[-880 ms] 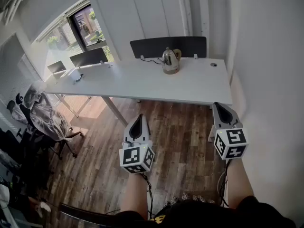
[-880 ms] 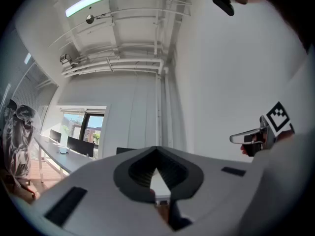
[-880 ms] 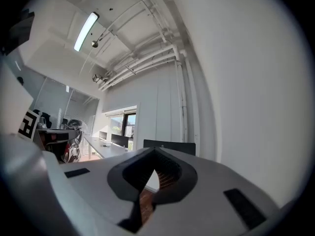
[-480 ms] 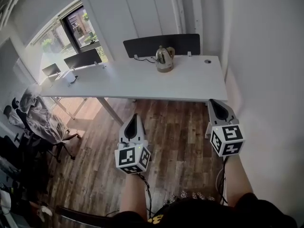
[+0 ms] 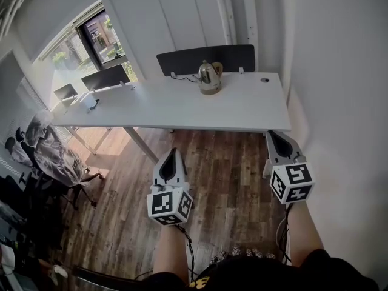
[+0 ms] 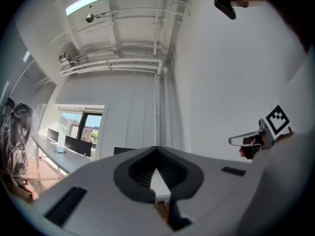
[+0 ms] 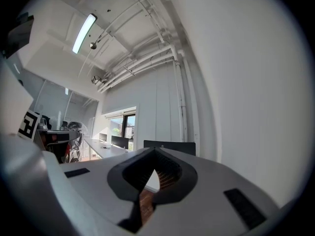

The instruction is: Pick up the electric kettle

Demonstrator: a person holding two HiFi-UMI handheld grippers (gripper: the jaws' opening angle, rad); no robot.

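Kettle point(image 5: 209, 77) far off on bench point(image 5: 242, 111); left gripper point(image 5: 171, 153), right gripper point(image 5: 273, 135) low, fingers point(image 5: 162, 171) pressed together, empty, too far to grab.

No text, brand, number or sign can be read anywhere. Only black-and-white square marker patterns point(image 5: 170, 202) are seen, carried at the rear ends of the left gripper point(image 5: 171, 154) and the right gripper point(image 5: 276, 137); no letters or digits are made out in them. On the electric kettle point(image 5: 209, 77), well ahead of both tools, no label can be read at this size.
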